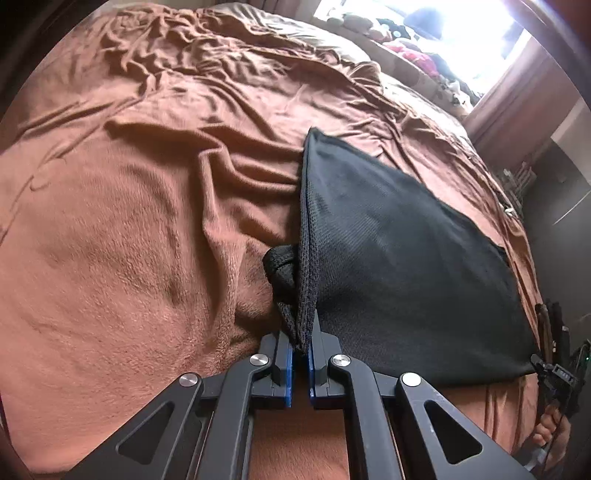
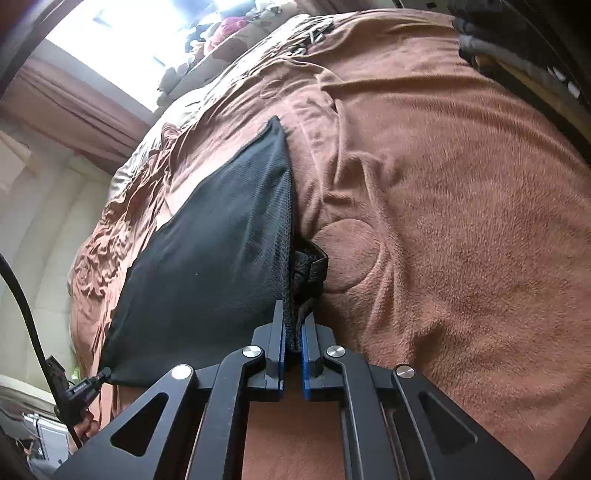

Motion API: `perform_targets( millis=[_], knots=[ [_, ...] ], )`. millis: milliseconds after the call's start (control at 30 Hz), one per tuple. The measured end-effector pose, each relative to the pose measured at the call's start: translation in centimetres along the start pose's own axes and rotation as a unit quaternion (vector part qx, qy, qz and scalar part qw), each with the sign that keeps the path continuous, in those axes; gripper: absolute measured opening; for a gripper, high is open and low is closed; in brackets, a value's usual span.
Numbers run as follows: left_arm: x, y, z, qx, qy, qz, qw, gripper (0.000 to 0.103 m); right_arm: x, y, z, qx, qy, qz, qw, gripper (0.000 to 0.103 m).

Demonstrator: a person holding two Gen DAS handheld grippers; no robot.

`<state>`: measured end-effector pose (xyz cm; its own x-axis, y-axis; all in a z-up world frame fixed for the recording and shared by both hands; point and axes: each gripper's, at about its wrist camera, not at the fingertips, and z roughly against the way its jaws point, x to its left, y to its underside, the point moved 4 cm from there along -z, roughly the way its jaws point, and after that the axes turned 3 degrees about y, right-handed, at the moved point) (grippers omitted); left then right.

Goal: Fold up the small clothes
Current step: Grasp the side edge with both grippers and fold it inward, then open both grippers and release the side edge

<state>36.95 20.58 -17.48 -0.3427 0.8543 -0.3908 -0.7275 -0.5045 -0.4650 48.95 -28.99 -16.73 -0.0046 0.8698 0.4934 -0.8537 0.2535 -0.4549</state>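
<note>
Black garment (image 1: pixel 399 266): dark mesh-knit fabric with a fine perforated texture, smooth across its flat panel, bunched into a narrow pleated edge where gripped. Roughly triangular as stretched, tapering to a far point. A knotted or rolled black band hangs at the gathered edge. It is held taut between the two tongs, above the near part of the bed.

Left tongs (image 1: pixel 302 354): black linkage arms with silver rivets and blue pads, clamped together on one near corner of the garment's gathered edge.

Right tongs (image 2: pixel 293 347): same build, blue pads pinched on the opposite near corner, where the mesh folds into a thick seam. In the left wrist view they show only at the far right edge, gripping the cloth corner.

Bed (image 1: pixel 129 240): covered by a rust-brown fleece blanket with a short plush nap, heavily creased toward the far side, smoother and mounded near.

Window (image 1: pixel 424 33): bright, far side, with assorted soft items on its ledge; reddish curtain beside it.
</note>
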Motion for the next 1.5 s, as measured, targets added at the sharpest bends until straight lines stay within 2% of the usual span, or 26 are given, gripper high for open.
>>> perform_targets(
  millis=[200, 667, 1000, 1067, 1167, 1200, 1233, 1267, 1300, 1333, 1400, 1467, 1500],
  knots=[
    [-0.1, 0.4, 2.1, -0.006, 0.010, -0.003, 0.9999, 0.005, 0.2, 0.5, 1.4, 0.008, -0.001, 0.007, 1.000, 0.003],
    [0.5, 5.3, 6.5, -0.006, 0.022, -0.001, 0.9997, 0.005, -1.3, 3.5, 5.7, 0.021, -0.006, 0.004, 1.000, 0.003],
    [1.9, 8.0, 7.5, -0.006, 0.037, 0.024, 0.9990, 0.005, -2.3, 5.9, 7.0, 0.020, -0.004, 0.012, 1.000, 0.003],
    [2.1, 8.4, 7.3, -0.008, 0.054, 0.034, 0.9979, 0.006, -2.2, 6.3, 7.3, 0.015, 0.001, 0.023, 1.000, 0.004],
    [2.5, 9.2, 6.6, 0.002, 0.056, 0.049, 0.9972, 0.007, -2.4, 7.2, 7.8, 0.013, 0.006, 0.028, 0.999, 0.005],
    [2.6, 9.4, 6.5, 0.003, 0.058, 0.052, 0.9969, 0.014, -2.6, 7.6, 8.0, 0.017, 0.013, 0.025, 0.999, 0.007],
    [2.9, 9.7, 6.4, 0.002, 0.062, 0.057, 0.9964, 0.026, -2.8, 7.9, 8.2, 0.018, 0.015, 0.022, 0.999, 0.008],
    [3.0, 9.8, 6.5, -0.001, 0.066, 0.062, 0.9959, 0.035, -2.8, 8.1, 8.6, 0.016, 0.014, 0.021, 1.000, 0.011],
    [3.2, 10.0, 6.6, -0.007, 0.069, 0.067, 0.9953, 0.051, -2.8, 8.4, 9.2, 0.011, 0.012, 0.022, 1.000, 0.014],
    [3.3, 10.1, 6.7, -0.011, 0.070, 0.069, 0.9951, 0.061, -2.6, 8.5, 9.7, 0.005, 0.009, 0.025, 1.000, 0.017],
    [3.2, 10.3, 7.0, -0.018, 0.072, 0.073, 0.9946, 0.064, -2.2, 8.8, 10.7, -0.009, 0.006, 0.033, 0.999, 0.036],
    [3.2, 10.5, 7.1, -0.018, 0.080, 0.081, 0.9933, 0.064, -2.1, 9.1, 11.5, -0.020, 0.008, 0.038, 0.999, 0.046],
    [3.4, 10.7, 7.1, -0.018, 0.083, 0.088, 0.9925, 0.064, -1.9, 9.3, 11.8, -0.024, 0.008, 0.042, 0.999, 0.046]
  ],
)
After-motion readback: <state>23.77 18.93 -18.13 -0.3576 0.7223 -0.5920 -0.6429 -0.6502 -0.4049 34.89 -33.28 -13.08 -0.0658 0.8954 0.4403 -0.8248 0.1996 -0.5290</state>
